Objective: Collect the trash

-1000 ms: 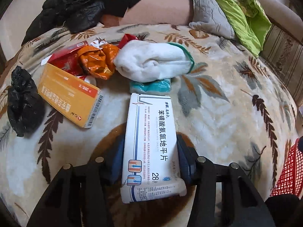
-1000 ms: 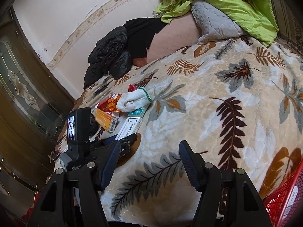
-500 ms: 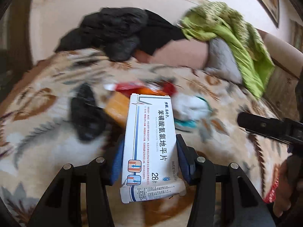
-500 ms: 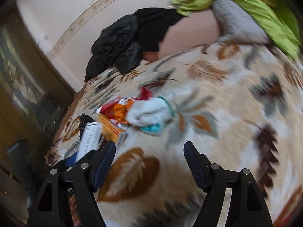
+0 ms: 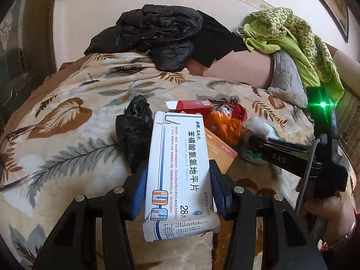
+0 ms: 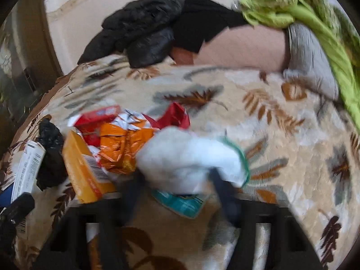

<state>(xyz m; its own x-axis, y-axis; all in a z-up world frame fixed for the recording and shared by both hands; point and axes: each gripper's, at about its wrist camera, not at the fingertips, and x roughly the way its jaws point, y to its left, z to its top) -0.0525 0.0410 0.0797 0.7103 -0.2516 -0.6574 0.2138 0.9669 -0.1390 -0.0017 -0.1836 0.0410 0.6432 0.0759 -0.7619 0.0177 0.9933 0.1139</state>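
My left gripper (image 5: 178, 172) is shut on a white medicine box (image 5: 177, 148), held above the bed. The trash pile lies beyond it: a black bag (image 5: 135, 132), an orange box (image 6: 83, 168), a crumpled orange wrapper (image 6: 117, 148) and a red carton (image 5: 193, 105). My right gripper (image 6: 178, 191) is blurred, its jaws closing. The lower edge of a white sock (image 6: 189, 157) and a teal packet (image 6: 180, 202) lie between them. The blur hides whether the pads touch either. From the left wrist view, the right gripper (image 5: 250, 139) reaches in from the right.
A leaf-patterned blanket (image 5: 67, 123) covers the bed. At its far end lie a black jacket (image 5: 157, 33), a green cloth (image 5: 292, 36) and a grey quilted pillow (image 5: 285, 76). A person's hand (image 5: 326, 207) holds the right gripper. A dark door frame stands at the left.
My left gripper rose and drew back with the white box in it. My right gripper swung left across the bed and came down over the sock and the teal packet.
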